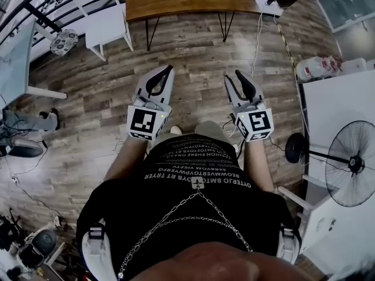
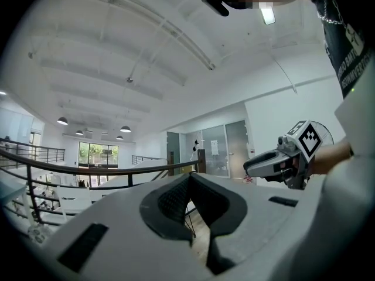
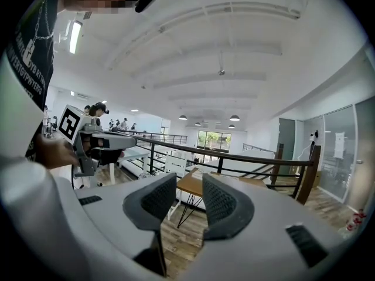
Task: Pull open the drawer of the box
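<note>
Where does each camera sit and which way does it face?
Head view: on head, steeply down at floor; shirt, left gripper, right gripper.
Left gripper view: rides left gripper, level across room; shut jaws, right gripper.
Right gripper view: rides right gripper, toward railing; open jaws, left gripper.
Shared: head and right gripper views see the table.

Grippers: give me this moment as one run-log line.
left gripper: shut, empty | right gripper: open, empty | both: over floor, pointing toward table | box: not in view
</note>
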`<state>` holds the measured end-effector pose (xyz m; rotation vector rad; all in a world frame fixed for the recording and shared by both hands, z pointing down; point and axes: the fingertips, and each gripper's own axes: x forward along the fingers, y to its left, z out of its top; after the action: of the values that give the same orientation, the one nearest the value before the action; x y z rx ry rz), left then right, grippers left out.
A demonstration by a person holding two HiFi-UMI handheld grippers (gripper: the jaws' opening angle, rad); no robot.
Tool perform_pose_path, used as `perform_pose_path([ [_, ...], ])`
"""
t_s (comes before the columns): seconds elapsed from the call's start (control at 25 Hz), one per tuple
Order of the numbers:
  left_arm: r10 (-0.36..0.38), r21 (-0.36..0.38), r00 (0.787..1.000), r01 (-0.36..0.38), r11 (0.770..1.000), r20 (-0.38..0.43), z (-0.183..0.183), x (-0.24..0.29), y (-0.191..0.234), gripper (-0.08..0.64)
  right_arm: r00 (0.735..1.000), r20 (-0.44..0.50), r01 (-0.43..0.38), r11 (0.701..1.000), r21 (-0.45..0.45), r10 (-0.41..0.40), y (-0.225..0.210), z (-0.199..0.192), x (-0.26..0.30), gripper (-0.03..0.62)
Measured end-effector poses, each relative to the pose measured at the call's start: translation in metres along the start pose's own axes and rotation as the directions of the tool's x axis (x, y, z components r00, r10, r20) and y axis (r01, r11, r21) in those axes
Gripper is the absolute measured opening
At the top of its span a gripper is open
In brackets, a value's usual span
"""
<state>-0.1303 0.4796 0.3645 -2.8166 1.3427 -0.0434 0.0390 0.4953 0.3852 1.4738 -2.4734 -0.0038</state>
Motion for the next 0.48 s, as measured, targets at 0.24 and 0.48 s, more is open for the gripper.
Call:
perform_pose_path([
  [0.24,0.036,0.012,0.999,-0.036,0.999,-0.003,0.007,-0.012,0.009,0.005,1.0,0.012,-0.012,1.0,0.001,0.012,0.004,0.004,0.007,0.127],
  [0.48,0.071,0.019,0.997,-0.07,0.997,-0.035,-0.009,-0.018,0.015,0.005,0.999,0.014,-0.035,0.999,0.01,0.034,0.004,0.0,0.017,0.126],
])
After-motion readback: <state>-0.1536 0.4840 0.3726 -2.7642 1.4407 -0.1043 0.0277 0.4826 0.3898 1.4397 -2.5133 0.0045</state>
